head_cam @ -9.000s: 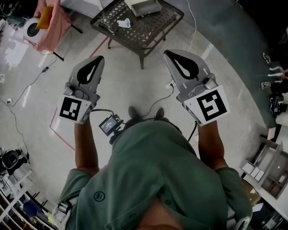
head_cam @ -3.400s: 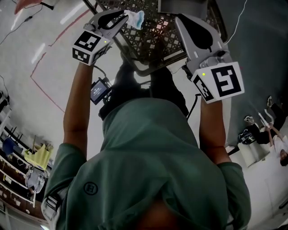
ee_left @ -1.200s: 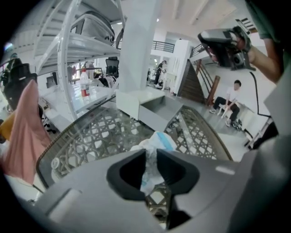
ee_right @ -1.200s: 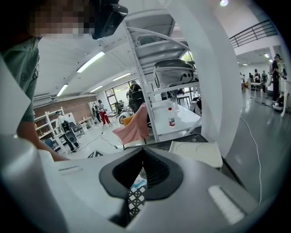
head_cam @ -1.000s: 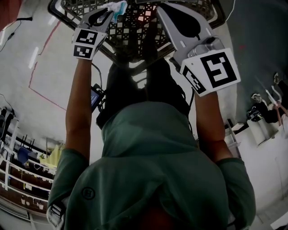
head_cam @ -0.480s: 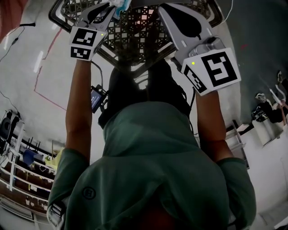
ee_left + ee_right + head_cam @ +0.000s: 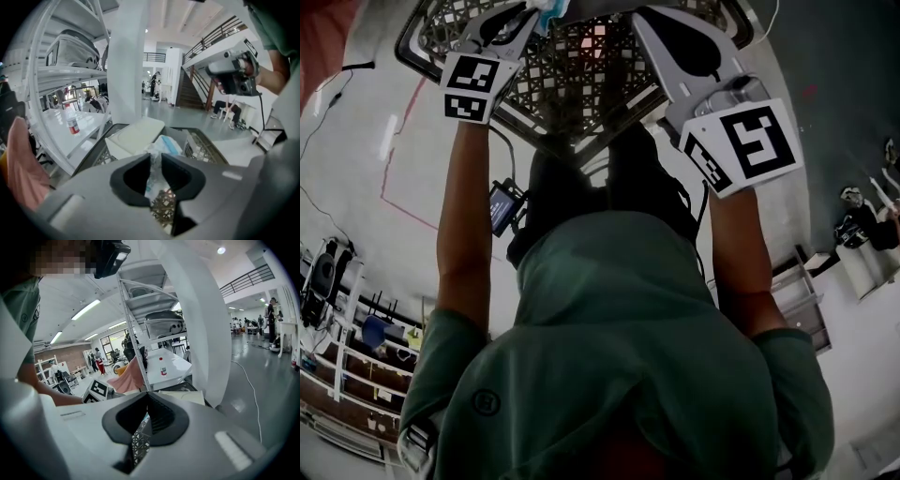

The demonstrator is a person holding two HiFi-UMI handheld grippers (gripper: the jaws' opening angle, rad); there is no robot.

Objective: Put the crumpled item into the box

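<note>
The crumpled item point(image 7: 161, 147), a white and blue wad of thin plastic, is pinched between the pads of my left gripper point(image 7: 156, 158), which is shut on it. In the head view this left gripper point(image 7: 536, 9) reaches over the black metal lattice table point(image 7: 581, 89), and the wad point(image 7: 549, 8) shows at its tip by the top edge. Just beyond the wad, the white box point(image 7: 133, 137) sits on the table. My right gripper point(image 7: 661, 21) hovers over the table's right side; its jaws point(image 7: 147, 397) meet with nothing between them. The box point(image 7: 187, 397) lies ahead of it.
A white shelving rack point(image 7: 70, 70) and a white pillar point(image 7: 129, 61) stand behind the table. A white side table carries a small bottle point(image 7: 72, 124). Pink cloth point(image 7: 18, 159) hangs at the left. A cable point(image 7: 337, 70) runs over the floor.
My left gripper, still holding the wad, has edged a little farther over the table toward the top of the head view. The right gripper has hardly moved.
</note>
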